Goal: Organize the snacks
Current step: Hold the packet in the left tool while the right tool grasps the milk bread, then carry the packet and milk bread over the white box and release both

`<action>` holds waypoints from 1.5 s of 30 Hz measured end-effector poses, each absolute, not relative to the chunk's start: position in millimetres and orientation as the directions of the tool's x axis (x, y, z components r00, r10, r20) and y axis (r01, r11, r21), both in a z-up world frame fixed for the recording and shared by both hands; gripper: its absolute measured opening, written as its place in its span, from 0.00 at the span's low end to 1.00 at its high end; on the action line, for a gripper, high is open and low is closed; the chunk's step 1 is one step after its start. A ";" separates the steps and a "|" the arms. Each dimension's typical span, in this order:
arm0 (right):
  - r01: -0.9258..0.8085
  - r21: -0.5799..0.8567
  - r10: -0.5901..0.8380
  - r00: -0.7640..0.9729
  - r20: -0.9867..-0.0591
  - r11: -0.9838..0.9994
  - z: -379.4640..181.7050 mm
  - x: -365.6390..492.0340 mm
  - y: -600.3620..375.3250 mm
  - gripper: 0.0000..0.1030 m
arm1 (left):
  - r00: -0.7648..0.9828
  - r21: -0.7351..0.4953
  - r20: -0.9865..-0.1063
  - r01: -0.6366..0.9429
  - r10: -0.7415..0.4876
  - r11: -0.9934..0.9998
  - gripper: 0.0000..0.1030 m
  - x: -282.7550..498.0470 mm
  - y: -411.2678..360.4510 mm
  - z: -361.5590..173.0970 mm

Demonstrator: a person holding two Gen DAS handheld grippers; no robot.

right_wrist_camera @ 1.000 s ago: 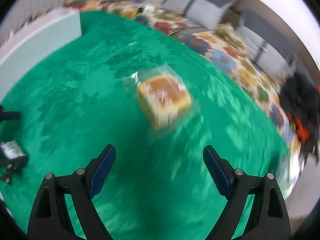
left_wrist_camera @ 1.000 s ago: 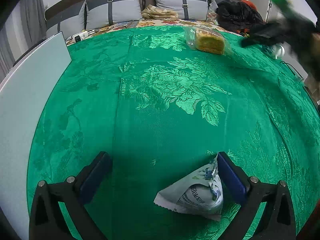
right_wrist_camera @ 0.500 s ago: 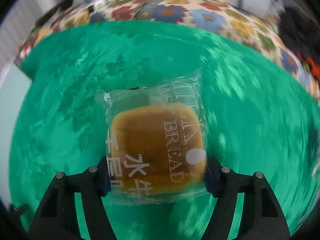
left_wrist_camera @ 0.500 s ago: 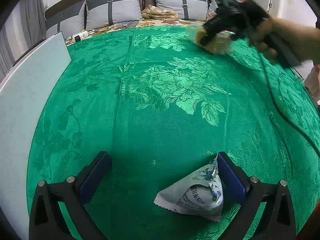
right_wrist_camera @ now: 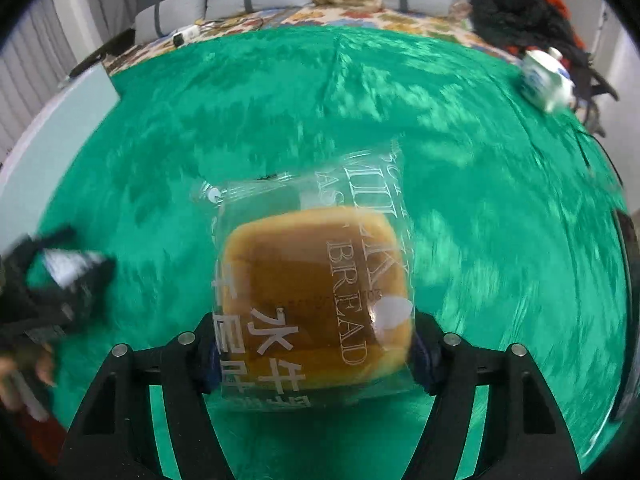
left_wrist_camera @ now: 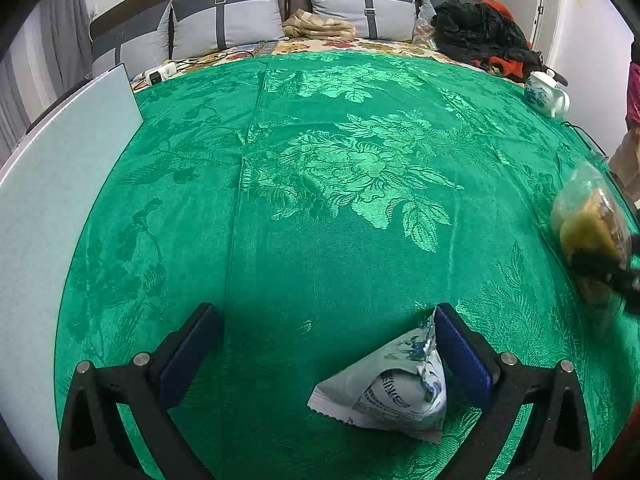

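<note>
My right gripper (right_wrist_camera: 316,354) is shut on a clear-wrapped milk bread bun (right_wrist_camera: 316,292) and holds it above the green cloth (right_wrist_camera: 480,208). The bun also shows, blurred, at the right edge of the left wrist view (left_wrist_camera: 588,228). My left gripper (left_wrist_camera: 324,352) is open and rests low over the cloth. A white and blue triangular snack packet (left_wrist_camera: 396,388) lies on the cloth between its fingers, against the right finger (left_wrist_camera: 460,352). The left gripper shows blurred at the left of the right wrist view (right_wrist_camera: 56,280).
A pale board (left_wrist_camera: 44,208) stands along the left edge of the cloth. A white and blue teapot (left_wrist_camera: 546,94) sits at the far right. Cushions (left_wrist_camera: 224,24), dark clothes (left_wrist_camera: 480,36) and a power strip (left_wrist_camera: 158,74) lie beyond the far edge.
My right gripper has closed on the bread bun, lifted it from the far side of the cloth and carried it toward the near right. The left gripper and the packet have not moved.
</note>
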State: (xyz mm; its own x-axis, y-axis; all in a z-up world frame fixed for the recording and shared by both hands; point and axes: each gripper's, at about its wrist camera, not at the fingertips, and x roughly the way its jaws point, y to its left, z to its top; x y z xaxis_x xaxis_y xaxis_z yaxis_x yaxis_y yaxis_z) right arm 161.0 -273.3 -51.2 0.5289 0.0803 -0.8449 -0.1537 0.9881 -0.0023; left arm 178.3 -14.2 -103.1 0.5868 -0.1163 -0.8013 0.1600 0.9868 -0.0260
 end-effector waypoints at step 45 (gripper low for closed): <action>-0.123 -0.025 0.056 0.610 -0.791 0.992 -66.6 151.2 -270.1 0.87 | 0.576 -0.022 -0.809 0.171 -0.118 0.985 1.00 178.2 -15.0 -102.9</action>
